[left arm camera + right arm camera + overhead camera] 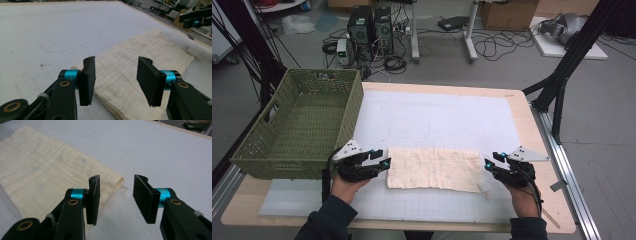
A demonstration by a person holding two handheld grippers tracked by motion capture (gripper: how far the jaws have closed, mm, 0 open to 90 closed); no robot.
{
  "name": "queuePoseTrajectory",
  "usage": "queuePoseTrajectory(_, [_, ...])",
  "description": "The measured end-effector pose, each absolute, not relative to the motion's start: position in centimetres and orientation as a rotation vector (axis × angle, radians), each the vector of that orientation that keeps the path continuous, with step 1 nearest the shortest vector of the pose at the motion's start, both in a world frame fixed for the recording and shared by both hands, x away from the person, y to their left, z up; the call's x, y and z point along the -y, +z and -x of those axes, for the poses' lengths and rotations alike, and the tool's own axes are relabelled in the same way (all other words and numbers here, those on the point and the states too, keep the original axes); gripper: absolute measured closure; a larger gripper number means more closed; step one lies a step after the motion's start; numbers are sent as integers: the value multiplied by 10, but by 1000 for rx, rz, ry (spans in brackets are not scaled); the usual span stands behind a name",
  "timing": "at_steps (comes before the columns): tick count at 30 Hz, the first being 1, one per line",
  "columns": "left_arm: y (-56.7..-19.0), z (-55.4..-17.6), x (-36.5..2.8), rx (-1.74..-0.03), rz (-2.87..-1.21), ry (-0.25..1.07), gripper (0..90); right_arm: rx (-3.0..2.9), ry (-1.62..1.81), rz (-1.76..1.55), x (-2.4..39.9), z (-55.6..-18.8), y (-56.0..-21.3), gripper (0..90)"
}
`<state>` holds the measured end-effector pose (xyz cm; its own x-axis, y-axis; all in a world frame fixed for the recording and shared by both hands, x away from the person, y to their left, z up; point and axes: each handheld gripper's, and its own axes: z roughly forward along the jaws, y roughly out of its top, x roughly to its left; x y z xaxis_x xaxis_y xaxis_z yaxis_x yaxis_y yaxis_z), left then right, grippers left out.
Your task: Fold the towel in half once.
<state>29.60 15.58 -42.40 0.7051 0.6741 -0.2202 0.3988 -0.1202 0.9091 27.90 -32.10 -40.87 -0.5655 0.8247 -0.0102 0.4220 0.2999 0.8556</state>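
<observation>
Right gripper [116,195]: jaws held apart, nothing gripped between them.
Folded cream cloth [42,172]: laid left, corner just beside the left jaw.
White mat [162,152]: spread beneath.

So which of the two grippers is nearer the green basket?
The left gripper, at the cloth's left end beside the basket; the right gripper is at the far end.

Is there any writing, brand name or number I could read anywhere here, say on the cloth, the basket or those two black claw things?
None can be read.
Cloth: plain cream weave, no label showing.
Basket: plain green weave, no tag.
Left gripper and right gripper: black jaws with blue collars, no lettering.
Mat: faint drawn outlines and a grid, no words.
Boxes on the floor: too small and blurred to tell.
</observation>
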Motion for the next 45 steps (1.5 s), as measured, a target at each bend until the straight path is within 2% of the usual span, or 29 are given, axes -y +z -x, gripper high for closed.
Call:
queuePoseTrajectory(8, [-423, -310, -156, -897, -1744, 317, 507, -2136, 1178, -1105, 316, -287, -412, 573])
queuePoseTrajectory(13, [-426, -319, -151, -916, -1779, 313, 538, -2177, 1158, -1072, 306, -294, -415, 624])
queuePoseTrajectory(21, [-432, -325, -144, -937, -1820, 328, 566, -2257, 1129, -1094, 295, -325, -434, 608])
queuePoseTrajectory(22, [-432, -325, -144, -936, -1824, 330, 569, -2268, 1138, -1107, 295, -331, -437, 622])
queuePoseTrajectory(23, [-432, -325, -144, -939, -1823, 332, 572, -2281, 1147, -1112, 295, -335, -440, 675])
queuePoseTrajectory(24, [-433, -325, -143, -944, -1820, 338, 572, -2295, 1143, -1134, 294, -340, -444, 744])
queuePoseTrajectory(25, [-432, -326, -144, -945, -1821, 349, 576, -2306, 1138, -1129, 295, -342, -445, 852])
queuePoseTrajectory(31, [-435, -330, -146, -974, -1806, 371, 598, -2205, 1034, -1153, 297, -344, -446, 878])
queuePoseTrajectory(33, [-435, -334, -143, -982, -1820, 361, 586, -2191, 1055, -1152, 298, -342, -444, 840])
queuePoseTrajectory(35, [-436, -338, -139, -980, -1831, 367, 559, -2156, 1058, -1135, 298, -341, -441, 749])
queuePoseTrajectory(39, [-438, -350, -130, -1000, -1904, 401, 550, -2176, 1117, -1093, 297, -341, -439, 671])
queuePoseTrajectory(42, [-441, -359, -126, -1023, -1913, 379, 470, -2228, 1135, -1041, 292, -345, -441, 585])
queuePoseTrajectory(43, [-444, -361, -125, -1032, -1920, 372, 439, -2250, 1138, -1034, 289, -348, -442, 547])
queuePoseTrajectory(45, [-448, -364, -123, -1050, -1962, 360, 432, -2271, 1112, -1043, 283, -353, -445, 438])
